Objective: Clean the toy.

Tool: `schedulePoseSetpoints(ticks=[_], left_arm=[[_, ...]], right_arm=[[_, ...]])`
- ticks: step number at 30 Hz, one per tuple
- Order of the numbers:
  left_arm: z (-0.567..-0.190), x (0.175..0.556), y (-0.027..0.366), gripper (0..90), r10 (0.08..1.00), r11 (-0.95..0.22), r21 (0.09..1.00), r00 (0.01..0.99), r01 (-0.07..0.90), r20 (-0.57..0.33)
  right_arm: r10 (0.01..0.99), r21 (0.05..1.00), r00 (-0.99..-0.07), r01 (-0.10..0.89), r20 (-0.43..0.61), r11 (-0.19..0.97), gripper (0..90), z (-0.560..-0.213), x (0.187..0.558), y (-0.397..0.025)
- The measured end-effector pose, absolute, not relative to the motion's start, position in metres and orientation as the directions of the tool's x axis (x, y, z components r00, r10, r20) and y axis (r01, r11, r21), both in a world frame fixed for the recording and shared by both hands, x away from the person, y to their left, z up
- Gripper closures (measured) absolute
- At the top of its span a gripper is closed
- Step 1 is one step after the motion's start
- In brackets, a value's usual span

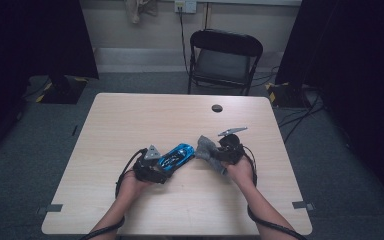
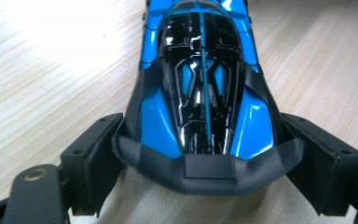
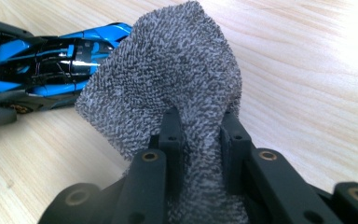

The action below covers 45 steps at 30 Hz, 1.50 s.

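Observation:
A glossy blue and black toy car (image 1: 177,156) sits near the middle of the wooden table (image 1: 130,120). My left gripper (image 1: 161,168) is shut on its near end. In the left gripper view both black pads press the ends of the toy car's (image 2: 205,93) dark bumper, with my left gripper (image 2: 207,161) low over the tabletop. My right gripper (image 1: 216,154) is shut on a grey terry cloth (image 1: 205,148), held just right of the car's far end. In the right gripper view the cloth (image 3: 168,74) bulges up out of my right gripper (image 3: 200,125), and the car (image 3: 46,70) lies behind it at left.
A black folding chair (image 1: 225,57) stands beyond the table's far edge. A dark round grommet (image 1: 217,108) sits in the tabletop near the far side. Cables trail from both grippers back toward the person's forearms. Bare wood lies around the two hands.

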<state>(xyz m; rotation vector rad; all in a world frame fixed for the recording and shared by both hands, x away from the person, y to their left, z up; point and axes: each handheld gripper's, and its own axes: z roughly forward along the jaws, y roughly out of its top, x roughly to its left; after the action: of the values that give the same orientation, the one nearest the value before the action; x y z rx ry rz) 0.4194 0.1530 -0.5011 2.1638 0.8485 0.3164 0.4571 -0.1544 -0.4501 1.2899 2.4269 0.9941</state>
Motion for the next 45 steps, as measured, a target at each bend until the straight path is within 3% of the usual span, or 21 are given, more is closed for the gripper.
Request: schedulePoseSetpoints(ticks=[7, 10, 14, 33, 45], left_arm=[[-0.496, 0.417, 0.157, 17.1, 0.664, -0.498, 0.717, 0.747, 0.488, -0.047], [-0.492, 0.415, 0.158, 22.5, 0.657, -0.502, 0.703, 0.751, 0.503, -0.068], [-0.487, 0.414, 0.163, 23.5, 0.654, -0.494, 0.703, 0.751, 0.512, -0.087], [-0.481, 0.416, 0.171, 17.9, 0.662, -0.499, 0.677, 0.743, 0.54, -0.105], [-0.463, 0.416, 0.18, 18.2, 0.672, -0.454, 0.725, 0.733, 0.519, -0.104]], right_arm=[[0.797, 0.655, -0.592, 0.65, 0.119, 0.385, 75.1, -0.448, 0.457, -0.158], [0.796, 0.659, -0.592, 0.649, 0.123, 0.381, 75.0, -0.446, 0.457, -0.16], [0.793, 0.664, -0.597, 0.643, 0.122, 0.382, 75.0, -0.443, 0.456, -0.161], [0.793, 0.658, -0.597, 0.646, 0.121, 0.386, 75.0, -0.446, 0.454, -0.163], [0.793, 0.659, -0.598, 0.644, 0.118, 0.388, 75.0, -0.446, 0.453, -0.16]])
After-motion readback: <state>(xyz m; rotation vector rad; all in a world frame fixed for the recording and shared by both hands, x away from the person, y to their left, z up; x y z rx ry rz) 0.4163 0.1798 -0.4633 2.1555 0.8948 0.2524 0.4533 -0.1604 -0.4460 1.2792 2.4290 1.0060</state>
